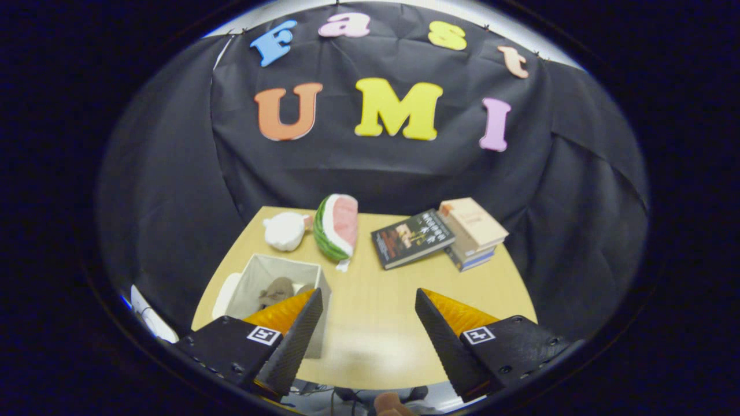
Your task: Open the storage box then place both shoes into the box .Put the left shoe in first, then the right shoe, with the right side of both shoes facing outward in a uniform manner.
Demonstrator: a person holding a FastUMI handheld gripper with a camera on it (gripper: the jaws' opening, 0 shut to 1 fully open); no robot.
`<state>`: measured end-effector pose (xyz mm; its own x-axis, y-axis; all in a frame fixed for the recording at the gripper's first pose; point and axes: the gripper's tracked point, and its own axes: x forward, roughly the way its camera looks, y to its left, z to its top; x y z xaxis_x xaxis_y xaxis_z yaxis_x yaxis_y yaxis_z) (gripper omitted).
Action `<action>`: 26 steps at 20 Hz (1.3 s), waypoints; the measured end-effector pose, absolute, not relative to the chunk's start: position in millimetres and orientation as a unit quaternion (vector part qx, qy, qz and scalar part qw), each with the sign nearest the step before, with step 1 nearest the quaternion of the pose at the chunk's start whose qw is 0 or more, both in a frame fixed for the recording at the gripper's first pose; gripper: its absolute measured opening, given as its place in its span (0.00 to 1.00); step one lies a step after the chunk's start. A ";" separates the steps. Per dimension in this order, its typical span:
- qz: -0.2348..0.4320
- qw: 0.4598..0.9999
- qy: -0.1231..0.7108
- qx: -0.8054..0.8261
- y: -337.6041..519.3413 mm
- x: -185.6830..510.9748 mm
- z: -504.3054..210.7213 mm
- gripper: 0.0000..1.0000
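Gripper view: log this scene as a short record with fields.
gripper: gripper, open, fingers spread wide above the table, holding nothing
table: wooden table, bare patch between the fingers
storage box: storage box, open, partly behind one finger, at the table's edge
box contents: brownish shoe lying inside
lid: white lid against the box's outer side
beyond box: white plush toy, watermelon plush
books: dark book leaning on a stack of books
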<state>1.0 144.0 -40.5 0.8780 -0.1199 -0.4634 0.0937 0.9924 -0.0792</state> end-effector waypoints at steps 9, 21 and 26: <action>-0.063 0.997 0.039 -0.035 75.6 -74.9 55.0 0.96; -0.005 1.000 -0.019 -0.020 64.9 -111.8 92.4 0.95; -0.012 1.000 -0.020 -0.008 58.4 -104.1 97.9 0.96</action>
<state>-104.1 58.4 97.9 0.9989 -0.0228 0.0404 0.0234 0.9996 -0.0159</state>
